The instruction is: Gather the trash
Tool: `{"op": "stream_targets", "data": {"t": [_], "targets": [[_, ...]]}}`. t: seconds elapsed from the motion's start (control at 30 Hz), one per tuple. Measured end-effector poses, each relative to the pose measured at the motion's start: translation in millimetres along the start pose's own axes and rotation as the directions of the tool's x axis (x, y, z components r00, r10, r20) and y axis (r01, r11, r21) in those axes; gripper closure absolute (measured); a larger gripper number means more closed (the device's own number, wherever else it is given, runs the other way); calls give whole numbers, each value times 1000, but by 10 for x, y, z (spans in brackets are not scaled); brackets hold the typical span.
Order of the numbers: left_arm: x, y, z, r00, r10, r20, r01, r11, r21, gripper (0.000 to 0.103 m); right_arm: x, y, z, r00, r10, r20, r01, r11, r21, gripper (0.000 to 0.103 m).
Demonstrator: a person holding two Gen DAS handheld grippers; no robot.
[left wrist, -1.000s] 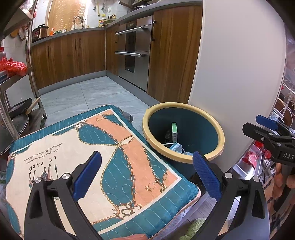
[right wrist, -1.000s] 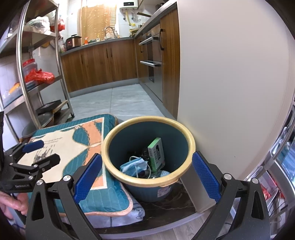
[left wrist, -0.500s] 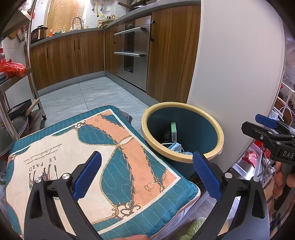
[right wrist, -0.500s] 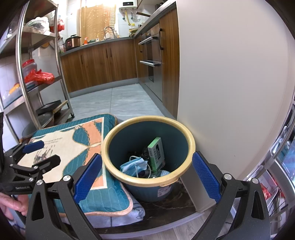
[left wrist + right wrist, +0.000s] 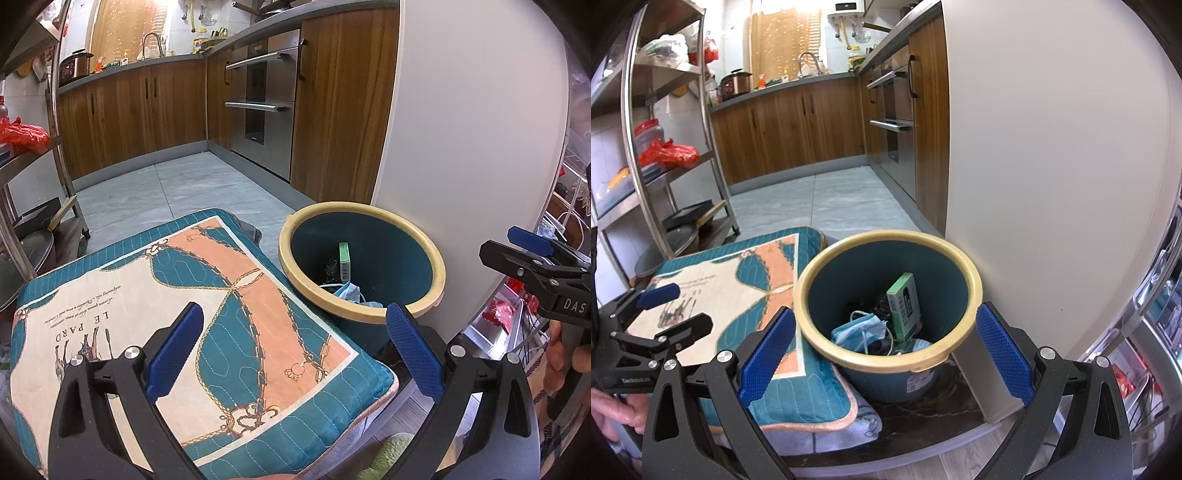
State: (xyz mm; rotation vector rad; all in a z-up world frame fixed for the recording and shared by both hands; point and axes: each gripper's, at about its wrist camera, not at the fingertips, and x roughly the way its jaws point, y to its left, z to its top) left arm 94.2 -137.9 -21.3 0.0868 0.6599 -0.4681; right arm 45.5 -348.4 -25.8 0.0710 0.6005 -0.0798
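Almost nothing has moved over the last second. Both grippers, left (image 5: 293,349) and right (image 5: 884,350), stay wide and empty. Trash, a mask (image 5: 858,330) and box (image 5: 905,306), lies in the bin (image 5: 975,291) at frame centre, so collecting looks finished.

Both grippers — left gripper (image 5: 293,352) and right gripper (image 5: 884,352) — hover spread wide, empty.
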Motion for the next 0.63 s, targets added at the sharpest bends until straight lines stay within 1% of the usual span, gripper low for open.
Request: {"op": "stream_targets", "data": {"t": [0.27,0.63], "targets": [[-14,10,-11,1000,-19,8,19,1000,-1,6,-4,2,-3,1000,0,0,0,1000,2,6],[1,-6,-8,1000,-14,-6,14,1000,9,6,3,-10,3,1000,1,-1,-1,1000,2,5]]}}
